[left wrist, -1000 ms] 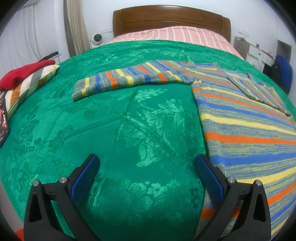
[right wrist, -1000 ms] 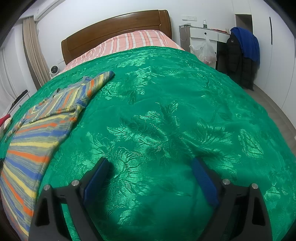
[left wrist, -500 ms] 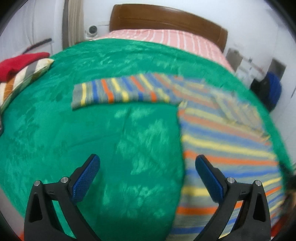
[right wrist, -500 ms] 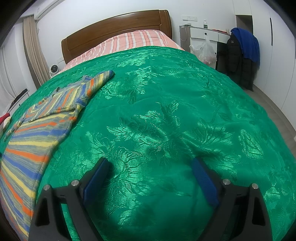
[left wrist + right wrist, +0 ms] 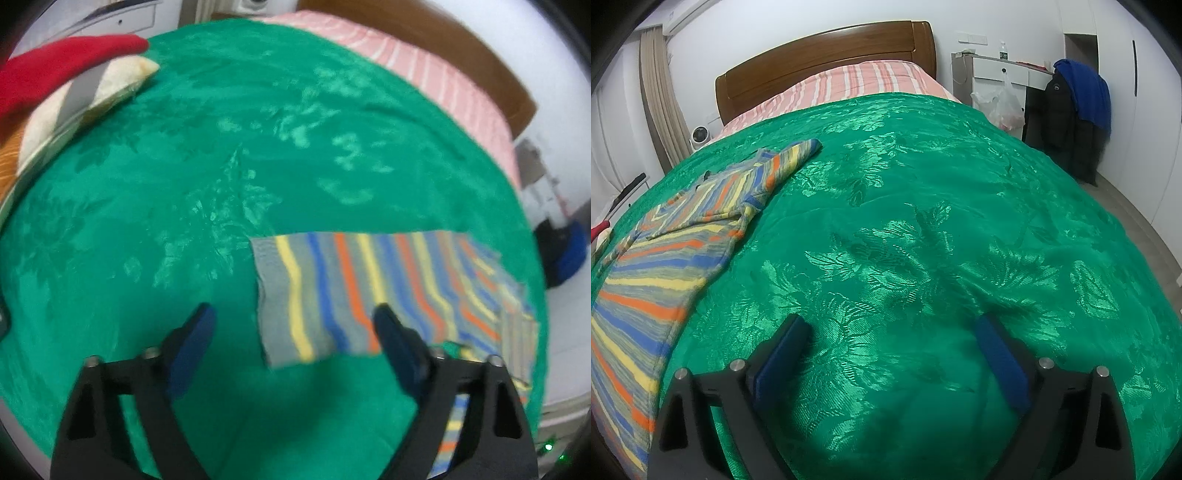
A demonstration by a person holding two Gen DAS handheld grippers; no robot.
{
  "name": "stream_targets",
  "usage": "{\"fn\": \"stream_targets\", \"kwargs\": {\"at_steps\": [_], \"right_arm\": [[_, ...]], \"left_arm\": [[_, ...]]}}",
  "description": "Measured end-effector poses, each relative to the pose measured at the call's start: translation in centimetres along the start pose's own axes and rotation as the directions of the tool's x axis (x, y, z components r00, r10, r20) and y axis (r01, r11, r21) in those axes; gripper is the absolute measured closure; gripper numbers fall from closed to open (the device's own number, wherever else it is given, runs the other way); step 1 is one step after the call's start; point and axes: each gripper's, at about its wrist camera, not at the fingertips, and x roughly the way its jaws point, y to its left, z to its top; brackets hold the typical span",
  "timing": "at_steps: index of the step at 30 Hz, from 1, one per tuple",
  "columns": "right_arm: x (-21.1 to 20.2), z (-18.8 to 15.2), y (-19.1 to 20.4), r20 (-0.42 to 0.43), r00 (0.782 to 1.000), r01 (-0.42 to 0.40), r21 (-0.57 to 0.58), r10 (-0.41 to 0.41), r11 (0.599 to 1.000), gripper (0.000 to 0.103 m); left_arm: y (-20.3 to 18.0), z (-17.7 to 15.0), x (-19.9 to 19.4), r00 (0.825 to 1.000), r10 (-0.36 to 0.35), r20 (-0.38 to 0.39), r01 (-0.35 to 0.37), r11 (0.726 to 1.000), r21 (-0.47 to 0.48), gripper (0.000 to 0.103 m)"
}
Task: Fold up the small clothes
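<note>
In the left wrist view, my left claw (image 5: 291, 336) is released, and its jaws have just been closing a little with nothing gripped between them. The striped knitted sweater with grey, yellow, blue and orange bands (image 5: 388, 291) lies flat on the green patterned bedspread (image 5: 184, 203). Its sleeve stretches across the picture from the right, and the grey cuff end (image 5: 269, 299) lies just ahead of the claw, between the lines of the two fingers and closer to the right one. The long axis of the sleeve runs across the direction of my claw, so I judge I must come forward and down onto the cuff. The picture is blurred.

In the right wrist view, my right claw (image 5: 890, 358) is also released and holds nothing; only bedspread is between its fingers. The sweater (image 5: 665, 240) lies well apart, far to the left of this claw. Therefore the left claw is clearly nearer to the sleeve.
</note>
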Motion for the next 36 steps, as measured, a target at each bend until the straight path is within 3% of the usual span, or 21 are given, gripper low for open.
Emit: {"fn": "stream_targets", "kwargs": {"at_steps": [2,4,5,6,7,11,14,16,19,22,24,25,26,27,28,29,32,33,36], "right_arm": [[0.0,0.0,0.0,-0.001,1.000,0.002,-0.003,-0.002,1.000,0.010],[0.0,0.0,0.0,-0.002,1.000,0.003,-0.005,-0.003,1.000,0.010],[0.0,0.0,0.0,-0.002,1.000,0.002,-0.005,-0.002,1.000,0.010],[0.0,0.0,0.0,-0.001,1.000,0.002,-0.005,-0.002,1.000,0.010],[0.0,0.0,0.0,-0.002,1.000,0.002,-0.005,-0.002,1.000,0.010],[0.0,0.0,0.0,-0.001,1.000,0.001,-0.005,-0.001,1.000,0.010],[0.0,0.0,0.0,0.002,1.000,0.001,-0.006,-0.001,1.000,0.010],[0.0,0.0,0.0,0.005,1.000,0.001,-0.007,0.000,1.000,0.010],[-0.1,0.0,0.0,0.005,1.000,0.000,-0.007,0.000,1.000,0.010],[-0.1,0.0,0.0,0.005,1.000,0.000,-0.008,0.000,1.000,0.010],[-0.1,0.0,0.0,0.005,1.000,0.001,-0.008,-0.001,1.000,0.010],[-0.1,-0.1,0.0,0.005,1.000,0.002,-0.009,-0.002,1.000,0.010],[-0.1,-0.1,-0.1,0.006,1.000,0.003,-0.010,-0.002,1.000,0.010],[-0.1,-0.1,-0.1,0.006,1.000,0.003,-0.010,-0.003,1.000,0.010],[-0.1,-0.1,-0.1,0.005,1.000,0.003,-0.010,-0.003,1.000,0.010],[-0.1,-0.1,-0.1,0.005,1.000,0.003,-0.010,-0.003,1.000,0.010],[-0.1,-0.1,-0.1,0.006,1.000,0.002,-0.009,-0.002,1.000,0.010],[-0.1,-0.1,-0.1,0.007,1.000,0.002,-0.009,-0.002,1.000,0.010],[-0.2,-0.1,-0.1,0.009,1.000,-0.001,-0.009,0.001,1.000,0.010]], "left_arm": [[-0.2,0.0,2.3,0.999,0.014,-0.042,-0.014,1.000,-0.017,0.028],[-0.7,-0.4,3.4,0.999,0.030,-0.045,-0.030,0.999,-0.016,0.043],[-1.1,-0.6,3.5,0.999,0.046,-0.028,-0.046,0.999,0.009,0.073],[-1.6,-0.9,3.4,0.998,0.063,-0.018,-0.062,0.997,0.038,0.098],[-2.2,-0.9,3.3,0.997,0.076,-0.014,-0.075,0.995,0.061,0.101],[-6.3,0.6,-0.7,0.996,0.050,0.074,-0.062,0.984,0.166,0.101],[-13.1,0.8,-5.1,0.992,-0.039,0.122,-0.001,0.948,0.318,0.101],[-17.8,0.1,-7.2,0.986,-0.109,0.126,0.049,0.912,0.408,0.101],[-25.5,-2.2,-8.8,0.974,-0.204,0.100,0.118,0.831,0.543,0.101],[-32.5,-5.6,-7.8,0.959,-0.283,0.026,0.207,0.760,0.616,0.101],[-35.7,-8.0,-6.4,0.953,-0.303,-0.007,0.236,0.727,0.644,0.099],[-37.7,-9.8,-5.0,0.954,-0.299,-0.030,0.242,0.705,0.666,0.098],[-38.9,-10.8,-3.6,0.958,-0.280,-0.053,0.241,0.697,0.676,0.084],[-40.1,-12.2,-1.5,0.968,-0.232,-0.099,0.237,0.695,0.679,0.045],[-40.7,-12.6,-0.3,0.972,-0.199,-0.121,0.228,0.703,0.674,0.029],[-40.9,-13.4,0.6,0.974,-0.183,-0.131,0.223,0.710,0.667,0.026],[-38.7,-13.2,0.3,0.962,-0.238,-0.136,0.269,0.723,0.636,0.030],[-37.8,-12.4,-0.1,0.961,-0.249,-0.118,0.267,0.739,0.618,0.029],[-33.4,-8.3,-0.9,0.964,-0.261,-0.053,0.251,0.824,0.507,0.024]]}}
